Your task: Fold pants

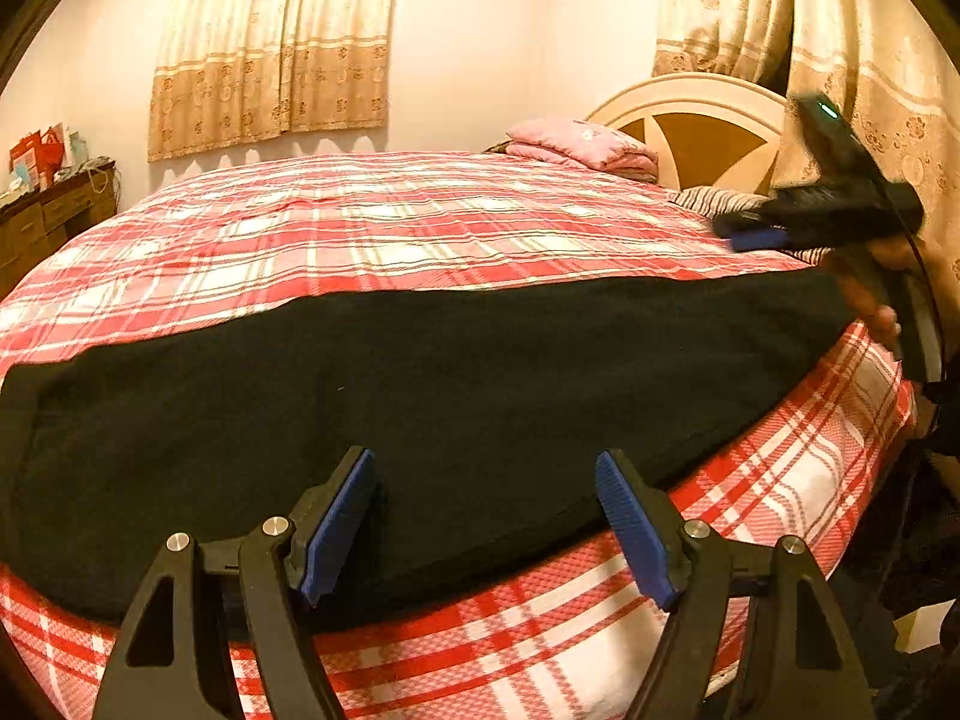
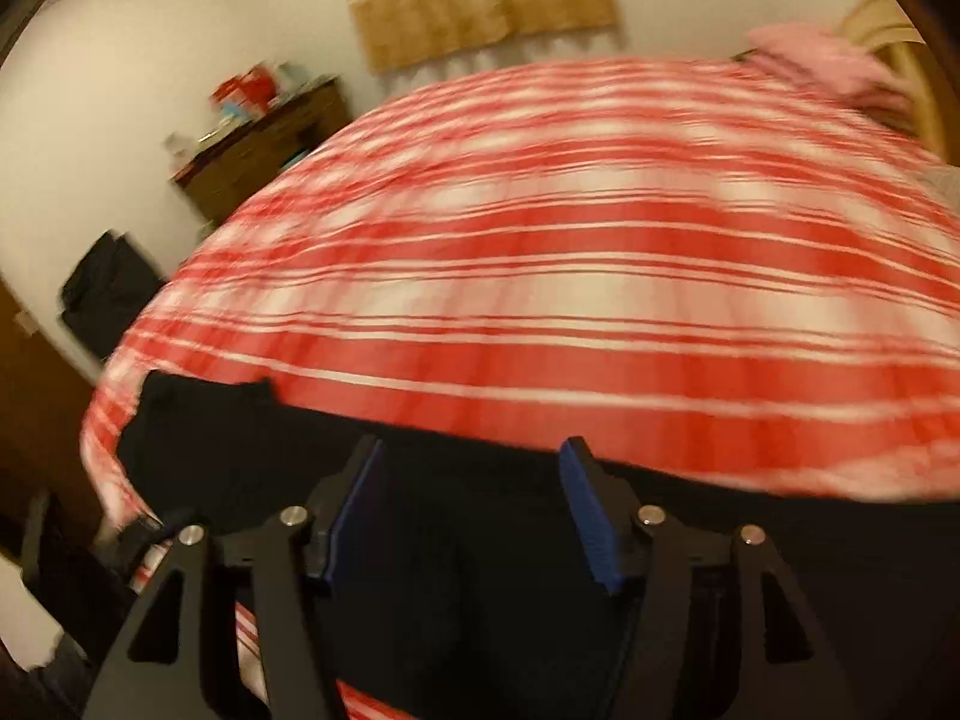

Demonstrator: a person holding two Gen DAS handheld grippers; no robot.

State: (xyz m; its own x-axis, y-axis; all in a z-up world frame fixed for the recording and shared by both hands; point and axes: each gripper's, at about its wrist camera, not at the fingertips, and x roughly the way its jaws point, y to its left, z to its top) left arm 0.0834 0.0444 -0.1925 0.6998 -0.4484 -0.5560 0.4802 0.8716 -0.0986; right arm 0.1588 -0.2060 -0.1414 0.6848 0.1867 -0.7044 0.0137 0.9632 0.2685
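Observation:
The black pants (image 1: 420,390) lie flat in a long band across the near edge of the bed. My left gripper (image 1: 483,468) hovers over their near hem, jaws wide open, nothing between its blue pads (image 1: 336,528). At the right end of the pants a hand holds my right gripper (image 1: 741,231), blurred, above the cloth. In the right wrist view, which is smeared, the right gripper (image 2: 473,456) is open over the pants (image 2: 810,552) with nothing between its pads.
The bed carries a red and white plaid cover (image 1: 360,228). A folded pink blanket (image 1: 582,144) and a striped pillow (image 1: 714,201) lie by the headboard (image 1: 696,120). A wooden dresser (image 1: 54,210) stands far left. A dark bundle (image 2: 108,294) sits by the wall.

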